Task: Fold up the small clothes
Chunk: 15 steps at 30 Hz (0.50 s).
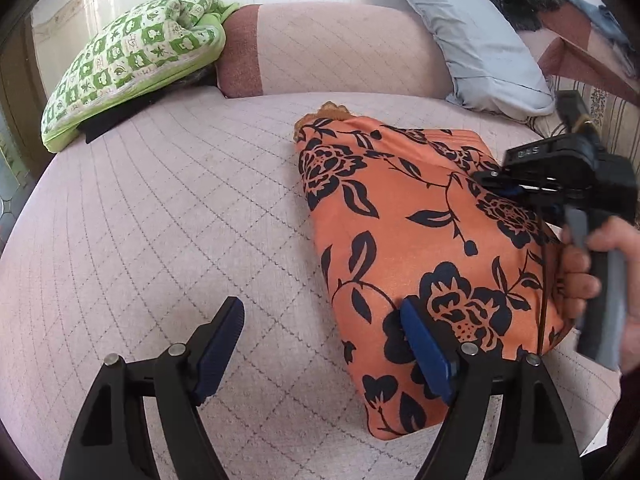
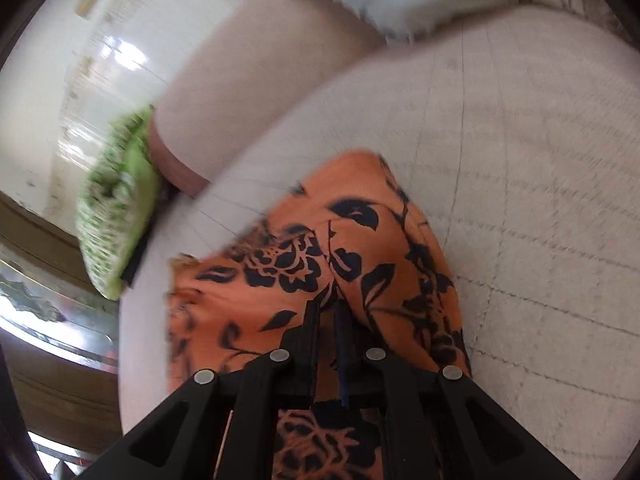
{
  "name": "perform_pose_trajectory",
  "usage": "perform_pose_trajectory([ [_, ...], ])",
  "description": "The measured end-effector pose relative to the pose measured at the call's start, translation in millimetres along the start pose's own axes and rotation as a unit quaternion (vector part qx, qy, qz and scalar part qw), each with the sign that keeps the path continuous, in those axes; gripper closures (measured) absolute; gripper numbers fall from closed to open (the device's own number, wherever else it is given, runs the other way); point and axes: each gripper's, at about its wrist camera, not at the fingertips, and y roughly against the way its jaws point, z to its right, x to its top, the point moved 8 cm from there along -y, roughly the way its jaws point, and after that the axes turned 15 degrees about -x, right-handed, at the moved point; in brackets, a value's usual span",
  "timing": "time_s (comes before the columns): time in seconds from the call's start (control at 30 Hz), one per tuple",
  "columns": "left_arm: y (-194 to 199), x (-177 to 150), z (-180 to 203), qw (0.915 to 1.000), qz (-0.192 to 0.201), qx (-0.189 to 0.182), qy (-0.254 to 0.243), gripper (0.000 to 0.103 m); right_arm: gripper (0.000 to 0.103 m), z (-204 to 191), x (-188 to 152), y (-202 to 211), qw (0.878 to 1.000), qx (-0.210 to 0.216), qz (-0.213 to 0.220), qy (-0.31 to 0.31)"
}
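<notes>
Two tongs work a bed point(image 1: 160, 200): left tongs point(image 1: 324, 344) gape empty over the near edge of the orange floral garment point(image 1: 400, 220), right tongs point(image 1: 496, 184) pinched shut on it; tugging could undo the fold.

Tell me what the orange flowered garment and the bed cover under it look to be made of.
Orange flowered garment: seemingly a thin, smooth woven or knit fabric with a soft matte sheen; it drapes in soft rounded folds, and its black flowers look printed. Bed cover: apparently quilted pale pink textile, matte, crossed by stitched diamond lines; the fibre cannot be told.
</notes>
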Motion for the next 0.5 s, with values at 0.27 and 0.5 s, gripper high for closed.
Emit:
perform_pose_trajectory([
  [0.27, 2, 2, -1, 1.0000, 0.000, 0.005, 0.002, 0.020, 0.093, -7, -5, 28, 1.000, -0.006, 0.013, 0.026],
  [0.5, 5, 0, 1, 0.9999, 0.005, 0.013, 0.000, 0.020, 0.093, -2, -34, 85, 0.997, -0.003, 0.043, 0.065],
])
